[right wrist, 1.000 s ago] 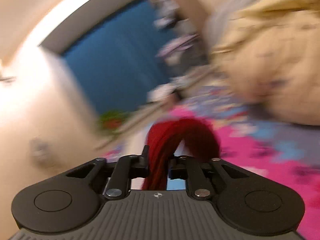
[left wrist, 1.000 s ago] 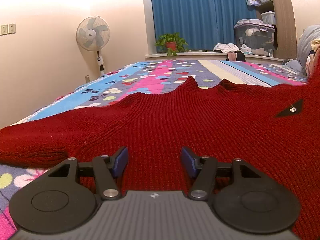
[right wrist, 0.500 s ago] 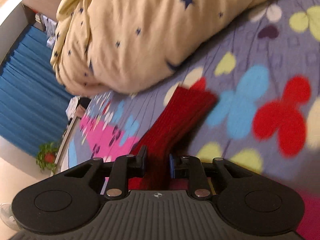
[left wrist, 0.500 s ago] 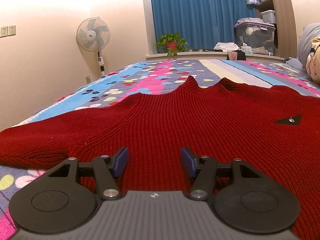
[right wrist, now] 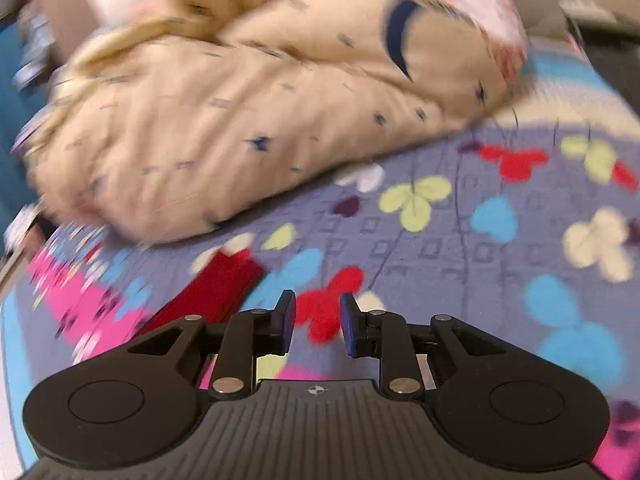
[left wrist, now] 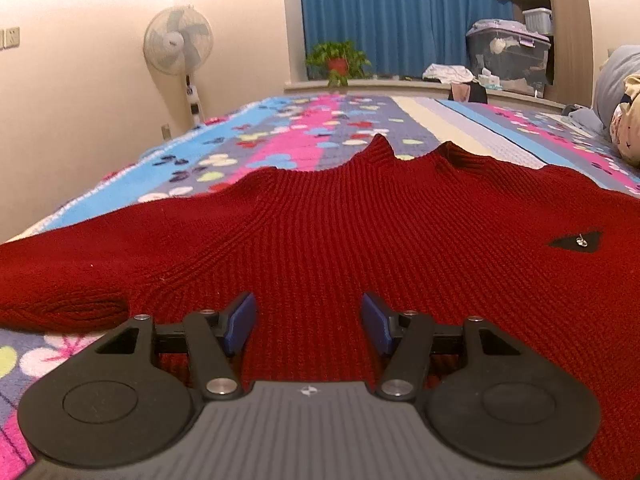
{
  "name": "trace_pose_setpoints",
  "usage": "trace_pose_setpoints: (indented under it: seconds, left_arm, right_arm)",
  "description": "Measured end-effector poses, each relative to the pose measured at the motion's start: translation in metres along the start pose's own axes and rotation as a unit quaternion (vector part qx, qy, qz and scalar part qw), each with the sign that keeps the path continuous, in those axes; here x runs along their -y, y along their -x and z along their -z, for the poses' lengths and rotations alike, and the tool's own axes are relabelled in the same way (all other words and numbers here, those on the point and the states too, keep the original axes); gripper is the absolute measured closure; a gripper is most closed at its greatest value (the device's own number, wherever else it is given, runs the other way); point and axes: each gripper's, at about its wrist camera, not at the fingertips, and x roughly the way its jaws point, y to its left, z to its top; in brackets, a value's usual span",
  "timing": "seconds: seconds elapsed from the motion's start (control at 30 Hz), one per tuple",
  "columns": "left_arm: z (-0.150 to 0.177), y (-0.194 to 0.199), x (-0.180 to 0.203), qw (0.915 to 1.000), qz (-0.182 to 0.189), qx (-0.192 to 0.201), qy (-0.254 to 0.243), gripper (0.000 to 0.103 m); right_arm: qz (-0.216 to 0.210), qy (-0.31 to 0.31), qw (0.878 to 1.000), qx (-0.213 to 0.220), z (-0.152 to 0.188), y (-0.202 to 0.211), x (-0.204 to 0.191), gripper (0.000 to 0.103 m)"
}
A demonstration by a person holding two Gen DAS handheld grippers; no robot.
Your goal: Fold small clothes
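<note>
A dark red knitted sweater [left wrist: 340, 240] lies spread flat on the patterned bed cover [left wrist: 280, 136], collar at the far side, a small black triangular badge [left wrist: 576, 242] on its right part. My left gripper [left wrist: 308, 324] hovers low over the sweater's near part, jaws wide apart with only flat knit beneath them. In the blurred right wrist view the sweater's red sleeve [right wrist: 216, 292] lies on the cover to the left of my right gripper [right wrist: 316, 322]. Its jaws are opening and nothing is between them.
A cream quilt with dark stars [right wrist: 240, 112] is bunched on the bed just beyond the sleeve end. A standing fan [left wrist: 178, 46], a potted plant [left wrist: 338, 62] on the window ledge, blue curtains and storage boxes [left wrist: 508, 52] stand past the bed's far end.
My right gripper let go of the red sleeve, which now lies on the cover, and swung to the right of it. The left gripper stayed put over the sweater.
</note>
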Motion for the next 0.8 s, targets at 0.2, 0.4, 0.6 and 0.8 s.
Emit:
trace_pose_setpoints:
  seconds: [0.2, 0.4, 0.6, 0.8]
  left_arm:
    - [-0.017, 0.033, 0.001, 0.9907, 0.039, -0.106, -0.076, 0.037]
    - [-0.001, 0.14, -0.043, 0.9797, 0.11, -0.102, -0.133, 0.037]
    - [0.043, 0.224, -0.102, 0.9843, 0.131, -0.093, -0.073, 0.037]
    - [0.064, 0.236, -0.12, 0.9832, 0.091, -0.157, -0.018, 0.037]
  right_arm:
    - [-0.23, 0.14, 0.961, -0.057, 0.028, 0.109, -0.033, 0.052]
    - [-0.278, 0.191, 0.93, -0.144, 0.057, 0.165, -0.011, 0.052]
    - [-0.274, 0.243, 0.916, -0.162, 0.066, 0.193, 0.016, 0.052]
    - [-0.267, 0.3, 0.892, -0.207, 0.074, 0.201, 0.028, 0.052]
